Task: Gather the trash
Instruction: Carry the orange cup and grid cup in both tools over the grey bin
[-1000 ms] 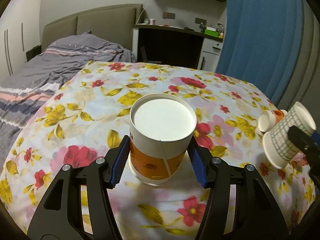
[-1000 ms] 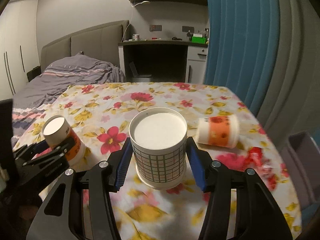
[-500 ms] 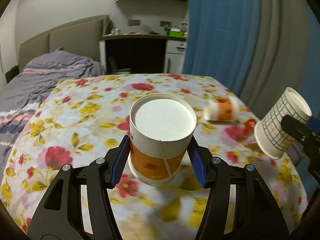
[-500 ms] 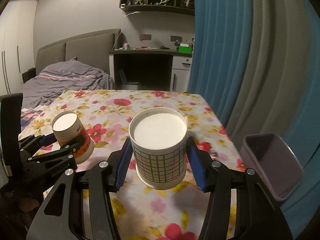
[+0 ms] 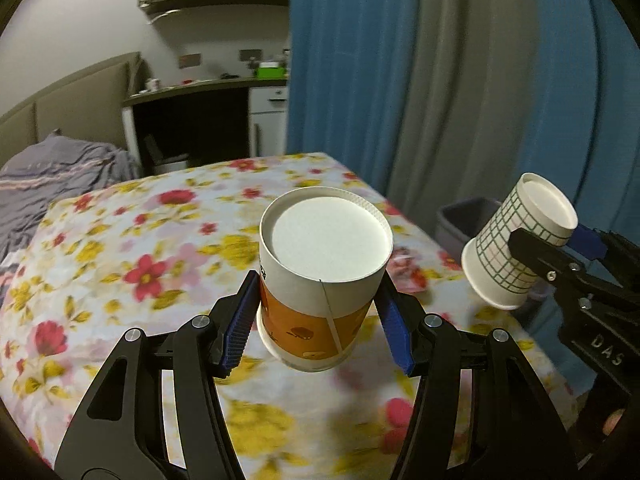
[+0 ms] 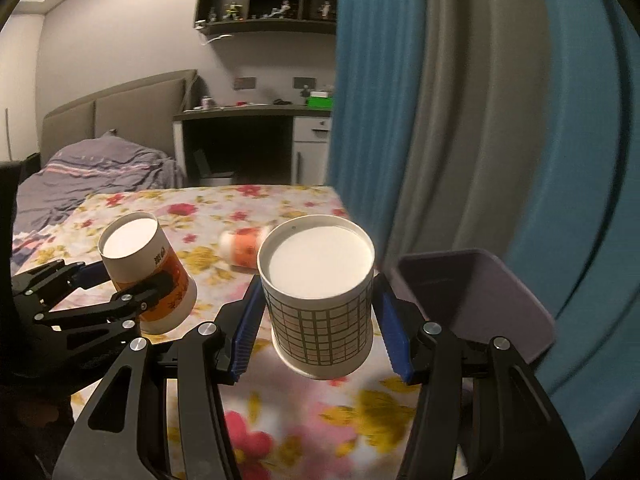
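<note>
My left gripper [image 5: 320, 320] is shut on an orange and white paper cup [image 5: 320, 280], held upside down above the flowered table [image 5: 160, 260]. It also shows in the right wrist view [image 6: 146, 268]. My right gripper [image 6: 318, 324] is shut on a green-grid paper cup [image 6: 320, 300], also upside down, which shows at the right of the left wrist view [image 5: 516, 244]. A third orange cup [image 6: 246, 247] lies on its side on the table. A purple bin [image 6: 472, 300] stands just right of the table edge, next to the right gripper.
Blue and grey curtains [image 6: 480, 120] hang close behind the bin. A bed [image 6: 92, 176] and a desk [image 6: 248, 140] stand beyond the table. The bin's corner also shows in the left wrist view [image 5: 456, 220].
Both grippers have swung to the right with their cups held. The purple bin has come closer and larger in the right wrist view. The table has shifted left.
</note>
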Tool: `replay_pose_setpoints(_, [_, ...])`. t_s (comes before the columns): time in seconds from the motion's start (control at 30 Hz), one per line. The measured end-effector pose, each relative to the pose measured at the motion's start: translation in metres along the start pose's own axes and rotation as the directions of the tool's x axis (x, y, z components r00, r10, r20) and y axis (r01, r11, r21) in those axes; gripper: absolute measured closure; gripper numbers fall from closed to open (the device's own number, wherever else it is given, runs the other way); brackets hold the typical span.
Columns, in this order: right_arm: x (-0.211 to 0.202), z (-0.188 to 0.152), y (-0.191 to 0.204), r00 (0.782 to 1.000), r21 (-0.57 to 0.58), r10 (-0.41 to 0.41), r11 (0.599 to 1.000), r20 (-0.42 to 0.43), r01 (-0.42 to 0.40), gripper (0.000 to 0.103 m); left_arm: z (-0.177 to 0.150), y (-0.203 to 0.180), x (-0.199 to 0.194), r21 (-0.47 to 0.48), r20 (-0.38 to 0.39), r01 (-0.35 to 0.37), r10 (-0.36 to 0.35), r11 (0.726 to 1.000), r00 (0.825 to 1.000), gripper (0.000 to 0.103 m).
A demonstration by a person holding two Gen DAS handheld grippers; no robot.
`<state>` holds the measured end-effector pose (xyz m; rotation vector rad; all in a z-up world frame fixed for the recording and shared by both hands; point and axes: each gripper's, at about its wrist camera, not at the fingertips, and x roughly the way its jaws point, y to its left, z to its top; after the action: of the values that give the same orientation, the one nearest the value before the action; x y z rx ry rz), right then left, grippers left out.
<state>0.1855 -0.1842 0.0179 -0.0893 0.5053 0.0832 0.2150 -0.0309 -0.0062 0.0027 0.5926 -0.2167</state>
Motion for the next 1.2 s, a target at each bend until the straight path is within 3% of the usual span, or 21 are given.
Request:
replay_pose_setpoints(0.3, [0.007, -0.014, -0.069, 0.994, 0.052, -0.107, 0.993, -0.007, 0.107, 0.049, 0.021, -0.077, 0.023, 0.079, 0.012, 0.104, -0.105, 0.991, 0.994, 0.046])
replay_pose_setpoints(0.67, [0.037, -0.04, -0.165, 0.968, 0.191, -0.237, 0.95, -0.077, 0.247, 0.049, 0.042, -0.159, 0.077, 0.106, -0.016, 0.22, -0.219, 0.97, 0.975, 0.046])
replay_pose_setpoints(1.2, [0.07, -0.057, -0.193, 0.966, 0.238, -0.218, 0.94, -0.135, 0.246, 0.049, 0.046, -0.205, 0.139, 0.091, -0.077, 0.278, -0.272, 0.956, 0.959, 0.046])
